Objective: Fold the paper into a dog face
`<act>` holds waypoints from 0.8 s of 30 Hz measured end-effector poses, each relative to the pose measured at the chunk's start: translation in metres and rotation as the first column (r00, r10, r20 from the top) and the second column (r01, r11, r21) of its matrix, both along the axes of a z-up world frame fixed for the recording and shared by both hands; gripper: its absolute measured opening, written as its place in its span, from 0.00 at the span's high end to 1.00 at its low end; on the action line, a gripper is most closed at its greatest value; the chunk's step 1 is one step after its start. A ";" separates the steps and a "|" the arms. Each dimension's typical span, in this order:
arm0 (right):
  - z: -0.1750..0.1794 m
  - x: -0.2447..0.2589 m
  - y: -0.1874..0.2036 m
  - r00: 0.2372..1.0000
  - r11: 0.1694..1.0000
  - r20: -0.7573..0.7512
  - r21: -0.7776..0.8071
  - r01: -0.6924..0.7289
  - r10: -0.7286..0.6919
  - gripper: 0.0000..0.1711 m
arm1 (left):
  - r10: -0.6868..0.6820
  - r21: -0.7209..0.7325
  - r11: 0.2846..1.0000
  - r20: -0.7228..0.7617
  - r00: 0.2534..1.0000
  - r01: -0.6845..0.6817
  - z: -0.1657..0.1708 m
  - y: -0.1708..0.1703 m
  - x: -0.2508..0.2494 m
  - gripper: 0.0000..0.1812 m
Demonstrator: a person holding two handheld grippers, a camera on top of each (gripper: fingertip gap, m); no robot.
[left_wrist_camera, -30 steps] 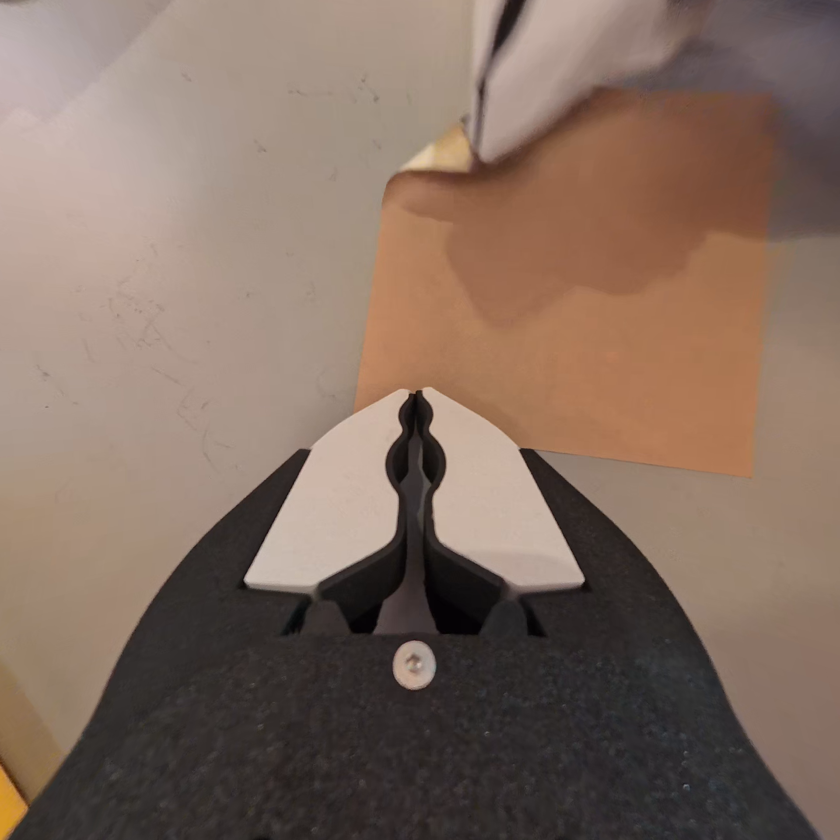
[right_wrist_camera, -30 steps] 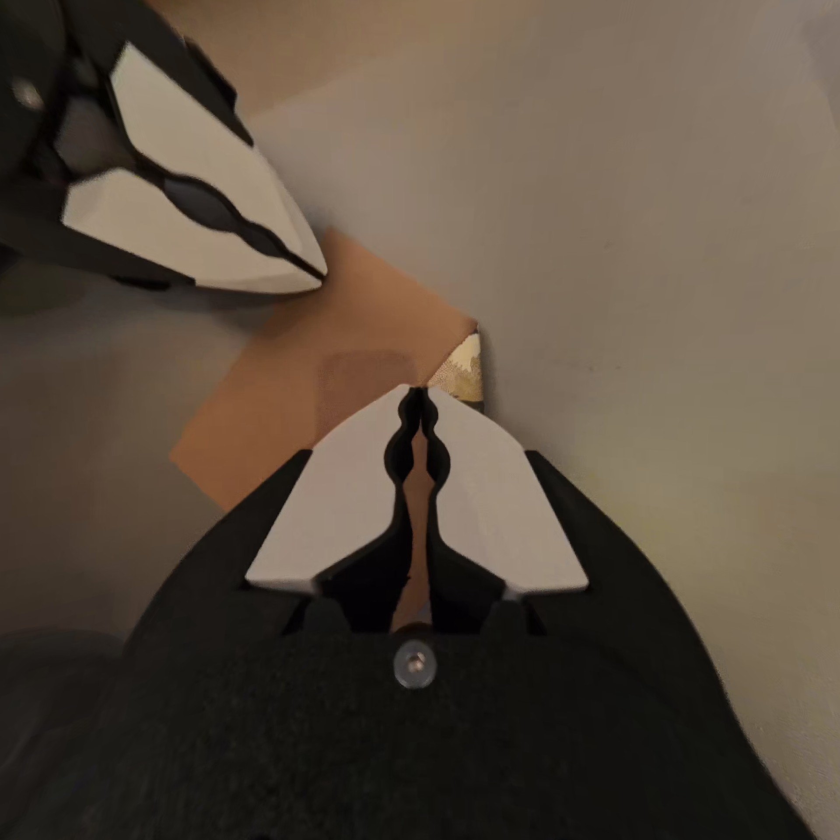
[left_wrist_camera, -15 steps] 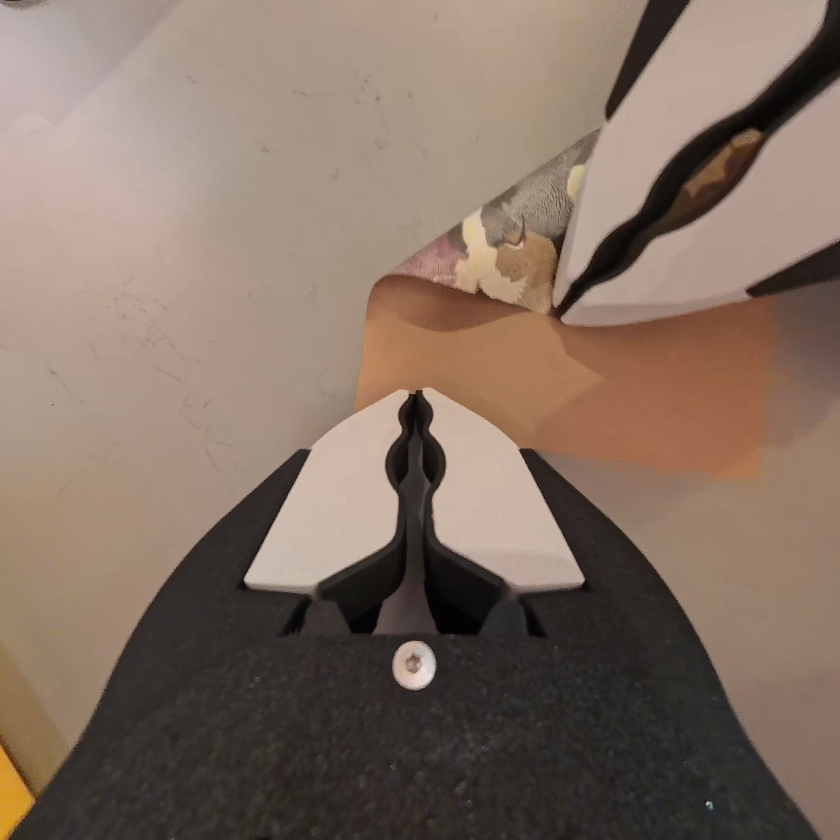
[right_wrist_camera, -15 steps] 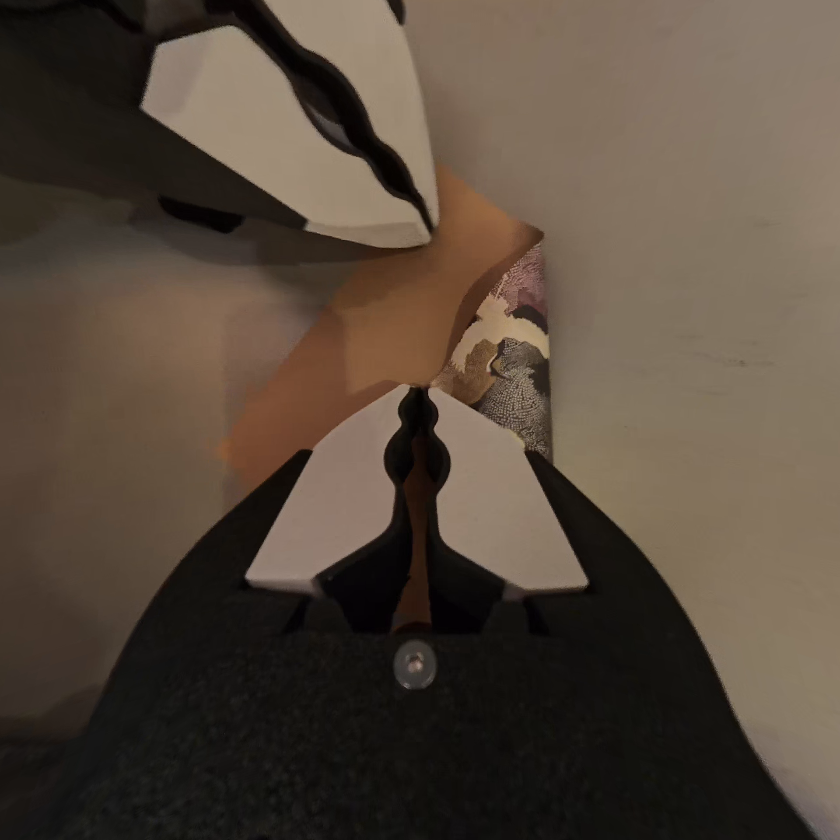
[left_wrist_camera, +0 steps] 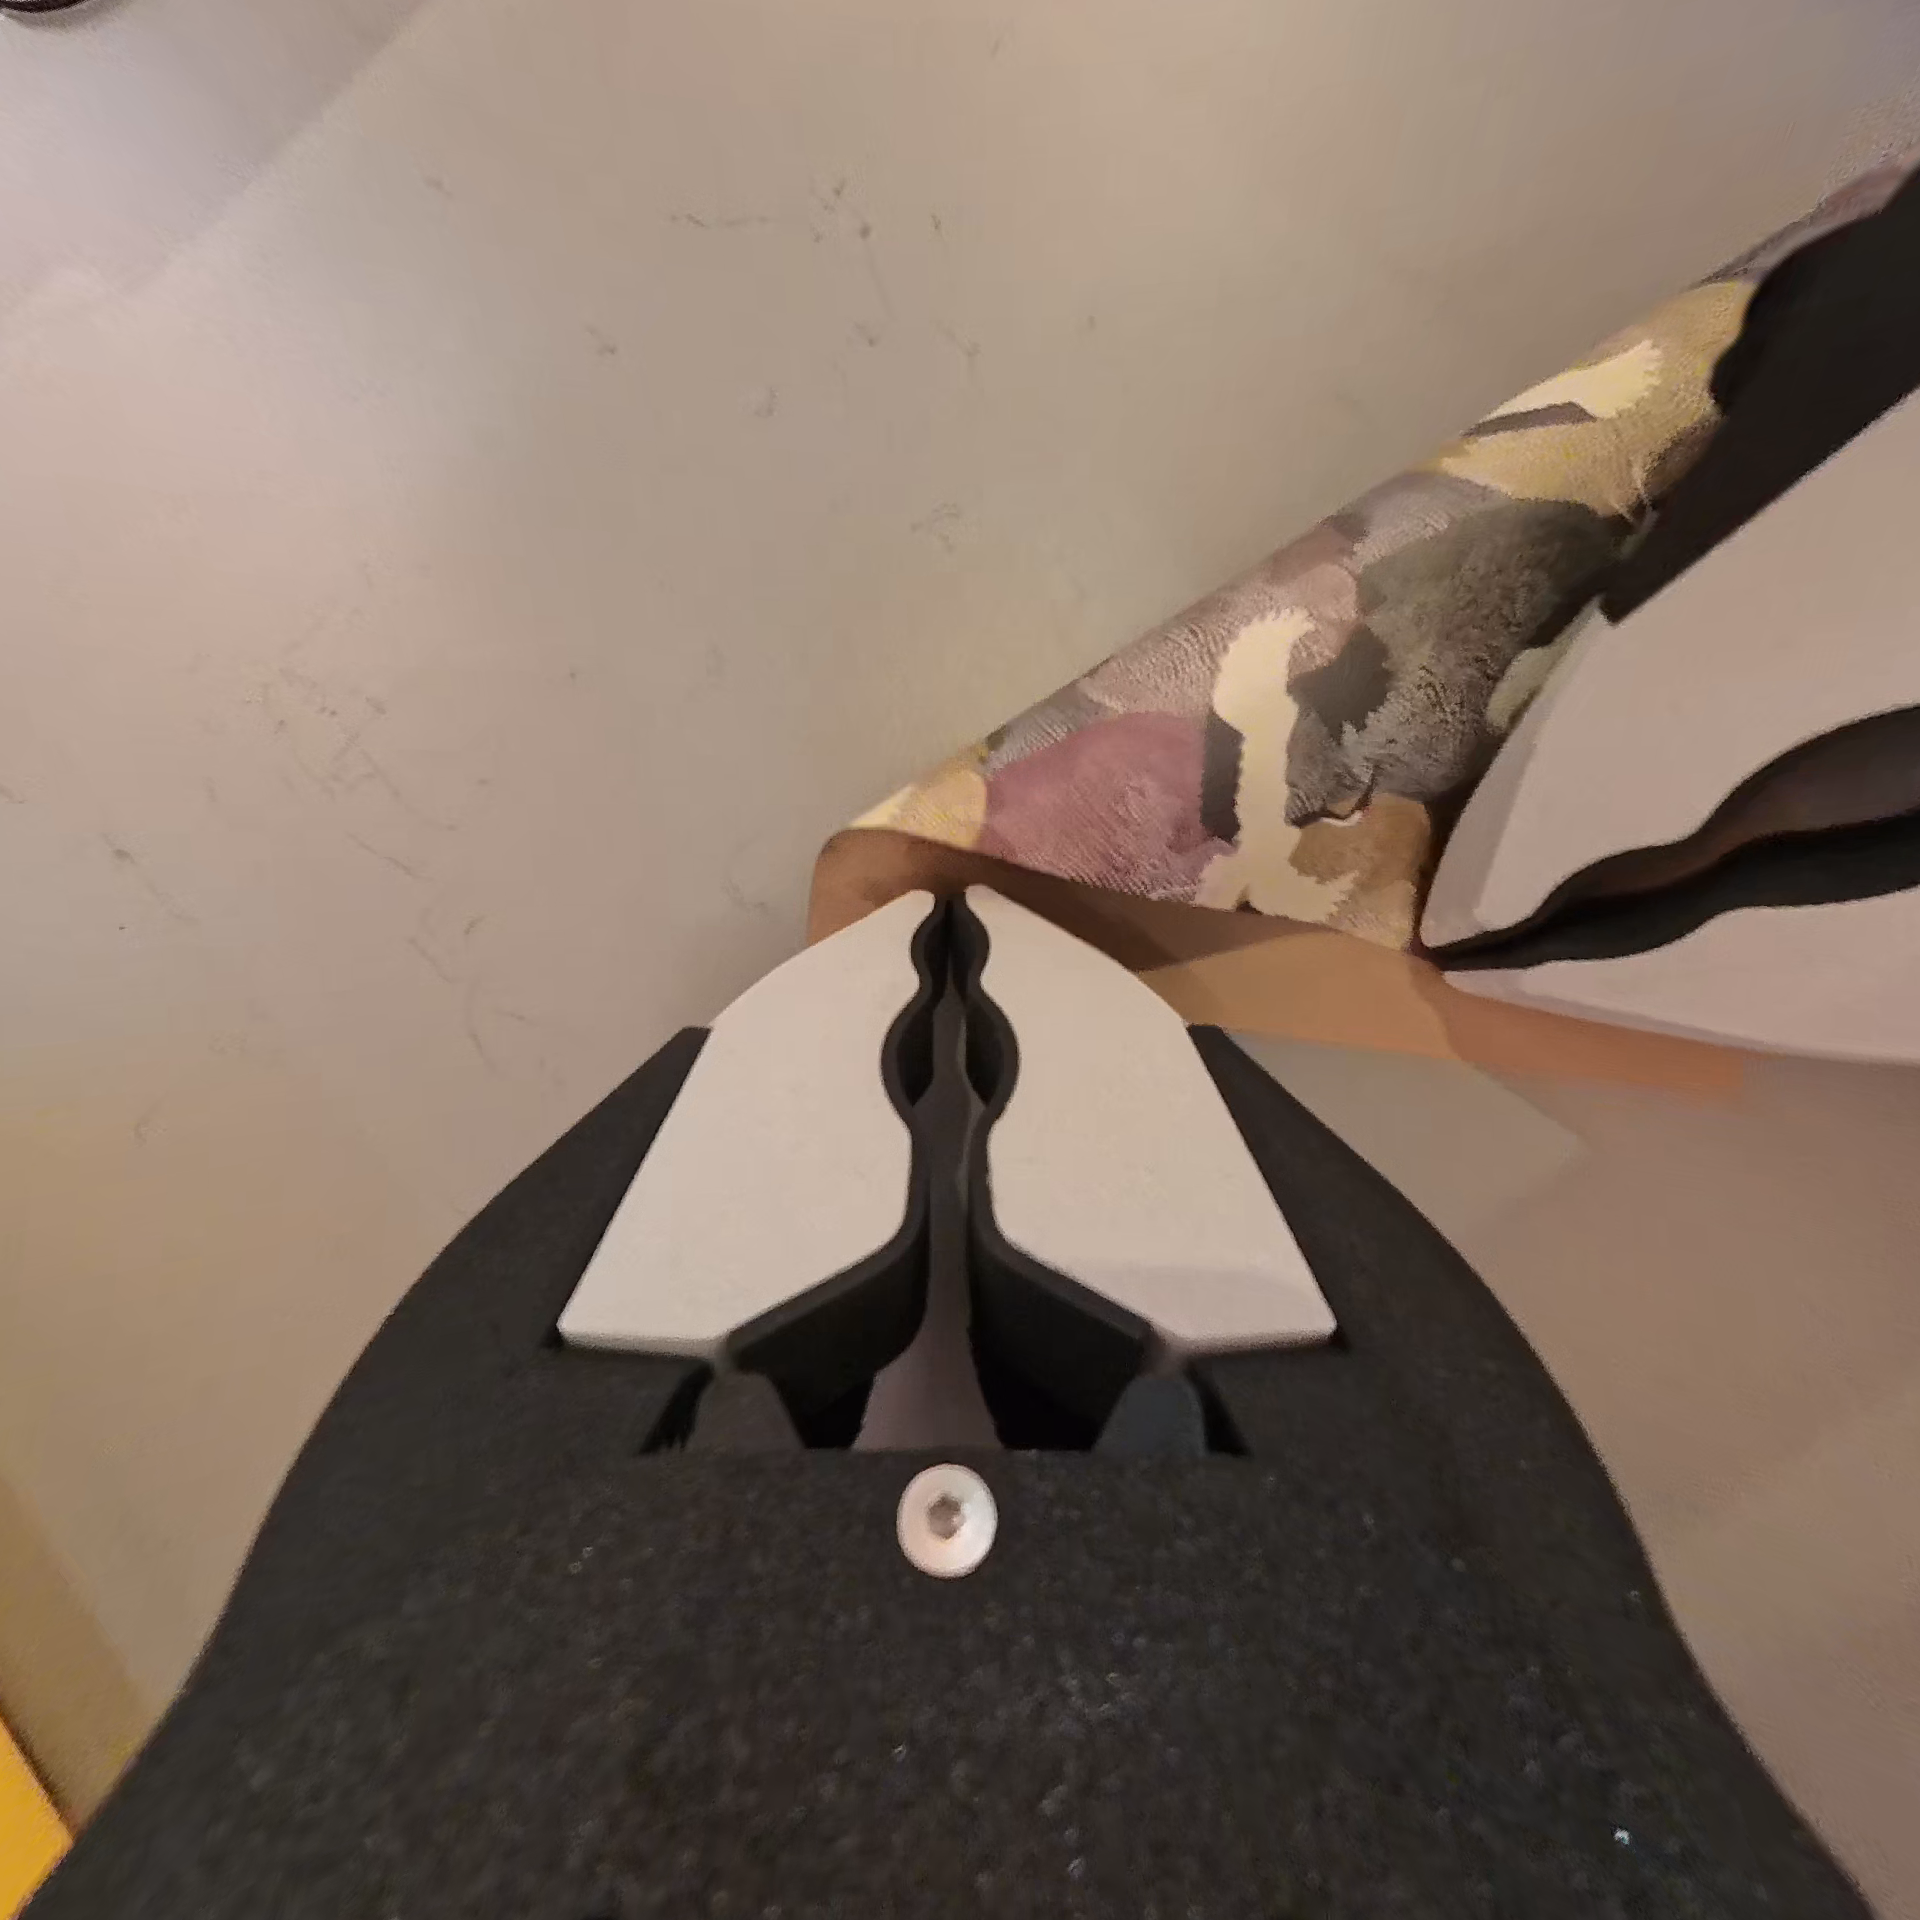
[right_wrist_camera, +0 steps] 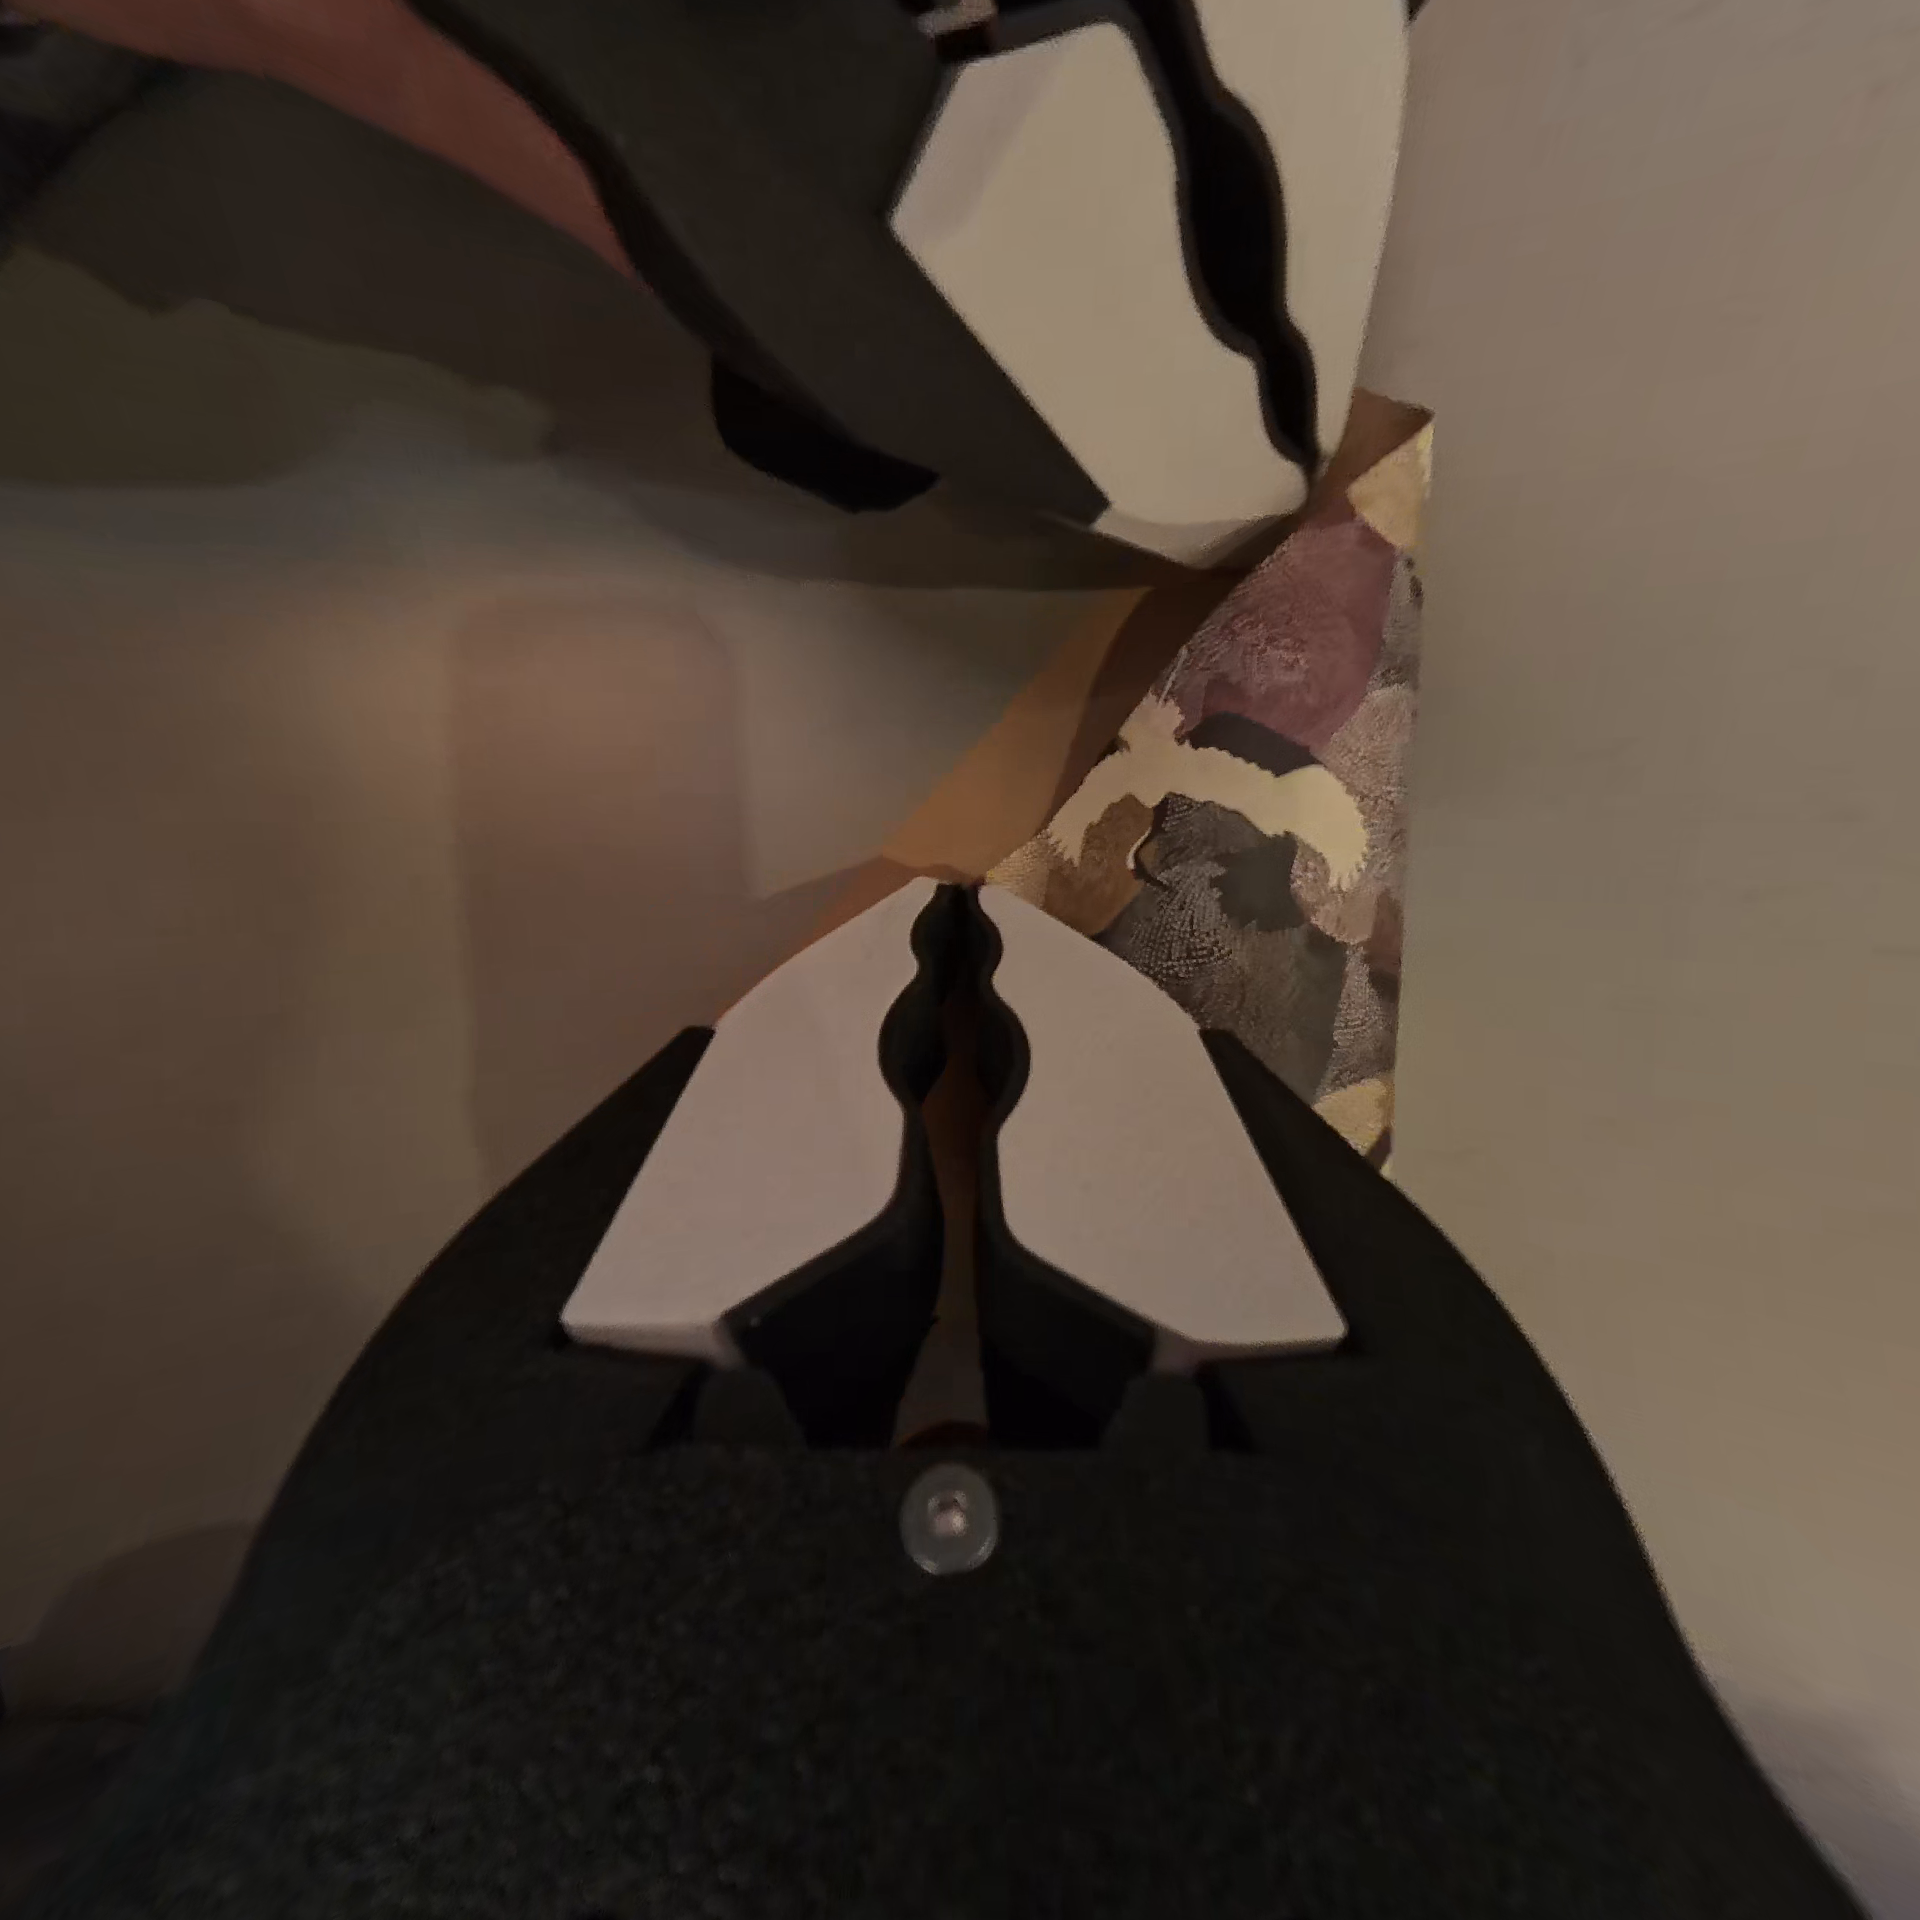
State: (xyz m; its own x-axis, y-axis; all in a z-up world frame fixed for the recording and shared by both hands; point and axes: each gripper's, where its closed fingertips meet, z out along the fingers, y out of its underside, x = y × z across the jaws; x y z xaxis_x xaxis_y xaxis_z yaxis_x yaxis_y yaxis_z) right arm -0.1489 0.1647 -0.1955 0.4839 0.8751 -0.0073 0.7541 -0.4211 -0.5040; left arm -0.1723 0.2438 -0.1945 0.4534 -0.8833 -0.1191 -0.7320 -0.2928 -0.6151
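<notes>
The paper has a plain tan side point(left_wrist_camera: 1299, 1003) and a patterned side with birds point(left_wrist_camera: 1247, 748). It lies on the grey table point(left_wrist_camera: 520, 520), with one part lifted and curled over so the pattern shows. My right gripper point(right_wrist_camera: 951, 888) is shut on a corner of the paper point(right_wrist_camera: 1247, 831); tan paper shows between its fingers. It also shows at the right of the left wrist view point(left_wrist_camera: 1444, 940). My left gripper point(left_wrist_camera: 951, 904) is shut with nothing between its fingers, its tips at the paper's near-left corner. It appears at the top of the right wrist view point(right_wrist_camera: 1304, 478), close to my right gripper.
A yellow object point(left_wrist_camera: 21, 1808) sits at the bottom left edge of the left wrist view. The bare table stretches to the left and far side of the paper. My hands' fingertips stand some 8 cm from each other. Measured from the fingertips, the yellow object point(left_wrist_camera: 21, 1808) is 25 cm or so from the left gripper and 30 cm from the right.
My right gripper has carried its corner of the paper up and over toward my left gripper, so more of the patterned side shows. My left gripper has stayed in place.
</notes>
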 end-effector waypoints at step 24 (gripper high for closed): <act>0.000 0.002 -0.016 1.000 1.000 0.000 0.022 -0.013 0.013 1.00 | -0.199 -0.121 0.971 0.084 0.976 0.208 0.001 -0.030 0.007 1.00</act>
